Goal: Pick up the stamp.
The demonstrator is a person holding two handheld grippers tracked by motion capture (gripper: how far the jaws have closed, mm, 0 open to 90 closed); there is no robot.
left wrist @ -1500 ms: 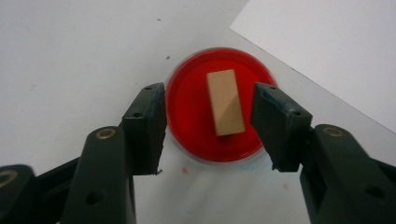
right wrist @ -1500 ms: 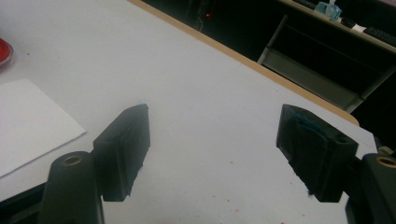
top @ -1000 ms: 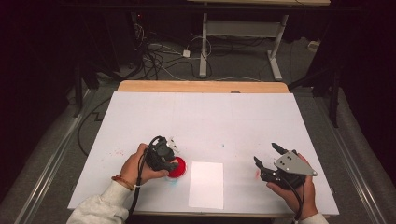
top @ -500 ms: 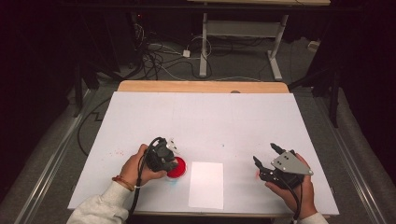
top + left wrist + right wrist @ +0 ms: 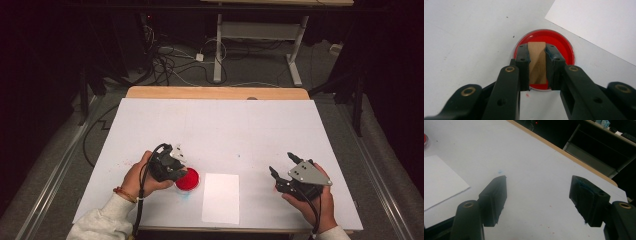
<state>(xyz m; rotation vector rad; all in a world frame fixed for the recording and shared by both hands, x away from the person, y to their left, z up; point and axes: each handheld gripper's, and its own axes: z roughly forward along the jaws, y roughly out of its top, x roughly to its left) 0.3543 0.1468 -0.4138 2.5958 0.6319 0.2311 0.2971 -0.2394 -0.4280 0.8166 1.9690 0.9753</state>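
Note:
A shallow round red dish (image 5: 189,180) sits on the white table (image 5: 220,125) near its front left. In the left gripper view a small upright wooden block (image 5: 537,62) stands over the red dish (image 5: 564,50), and my left gripper (image 5: 537,53) is shut on it, one pad pressed on each side. From above, my left gripper (image 5: 176,167) hangs over the dish's left edge and hides the block. My right gripper (image 5: 281,163) rests at the front right, open, with nothing between its jaws (image 5: 537,186).
A white sheet of paper (image 5: 221,197) lies just right of the dish, near the front edge. The table's far edge is a bare wooden strip (image 5: 215,92). Behind it are cables and desk legs on the floor.

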